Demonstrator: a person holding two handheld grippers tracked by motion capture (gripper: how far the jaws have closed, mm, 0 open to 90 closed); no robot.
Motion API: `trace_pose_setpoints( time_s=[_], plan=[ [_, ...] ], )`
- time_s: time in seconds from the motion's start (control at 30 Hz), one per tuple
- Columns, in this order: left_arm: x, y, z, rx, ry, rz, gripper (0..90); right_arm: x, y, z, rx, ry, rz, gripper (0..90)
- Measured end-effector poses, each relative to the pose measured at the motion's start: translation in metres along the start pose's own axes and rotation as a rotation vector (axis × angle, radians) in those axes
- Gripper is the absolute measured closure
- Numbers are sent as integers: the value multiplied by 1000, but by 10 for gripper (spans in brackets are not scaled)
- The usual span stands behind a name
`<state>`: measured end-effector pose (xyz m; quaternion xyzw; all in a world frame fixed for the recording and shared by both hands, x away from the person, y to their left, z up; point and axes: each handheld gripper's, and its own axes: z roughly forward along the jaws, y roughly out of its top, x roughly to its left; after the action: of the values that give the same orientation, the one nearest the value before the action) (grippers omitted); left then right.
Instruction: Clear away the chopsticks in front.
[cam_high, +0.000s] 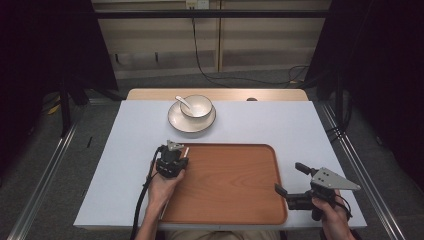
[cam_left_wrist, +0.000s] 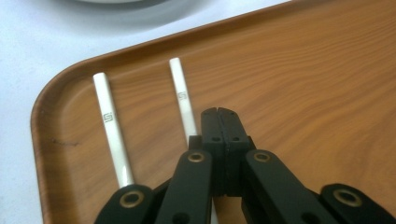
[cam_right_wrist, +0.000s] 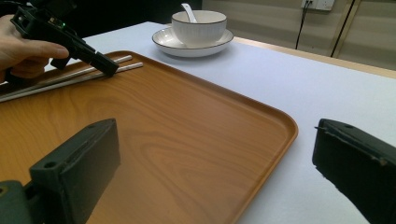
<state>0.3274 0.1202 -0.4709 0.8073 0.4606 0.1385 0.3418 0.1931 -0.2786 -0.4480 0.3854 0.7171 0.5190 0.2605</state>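
A: Left gripper (cam_left_wrist: 218, 114), jaws together, empty, just beside two white chopsticks (cam_left_wrist: 183, 100) at the wooden tray's (cam_high: 230, 200) far-left corner. It could knock them askew.
B: Right gripper (cam_high: 287, 180), jaws apart, at the tray's right edge. Pale table (cam_high: 300, 125), dark curtains around.

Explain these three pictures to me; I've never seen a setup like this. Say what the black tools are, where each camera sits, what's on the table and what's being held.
A person holds a hand-worked two-jaw gripper in each hand. One camera looks down from above; the other two ride on the grippers, looking along their jaws. On the table lie a wooden tray and a plate bearing a bowl with a spoon. Two white chopsticks lie on the tray's corner. The left gripper is shut beside one chopstick, gripping nothing. The right gripper is open and empty.
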Motion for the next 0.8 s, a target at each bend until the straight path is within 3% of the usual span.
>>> trace_pose_setpoints(
  time_s=[0.33, 0.57, 0.63, 0.7, 0.8],
  plan=[
    [11, -2, -5, 18, 31, -3, 900, 0, 0, -1, 1, -4, 0, 5],
    [22, -7, -8, -6, -7, -61, 900, 0, 0, -1, 0, -3, 2, 6],
    [22, -8, -9, -11, 48, -61, 900, 0, 0, -1, 1, -4, 2, 6],
    [25, -8, -9, -7, 32, -67, 900, 0, 0, 0, 1, -6, 0, 6],
    [27, -9, -11, -8, 60, -72, 900, 0, 0, 0, 0, -3, -2, 6]
  ],
)
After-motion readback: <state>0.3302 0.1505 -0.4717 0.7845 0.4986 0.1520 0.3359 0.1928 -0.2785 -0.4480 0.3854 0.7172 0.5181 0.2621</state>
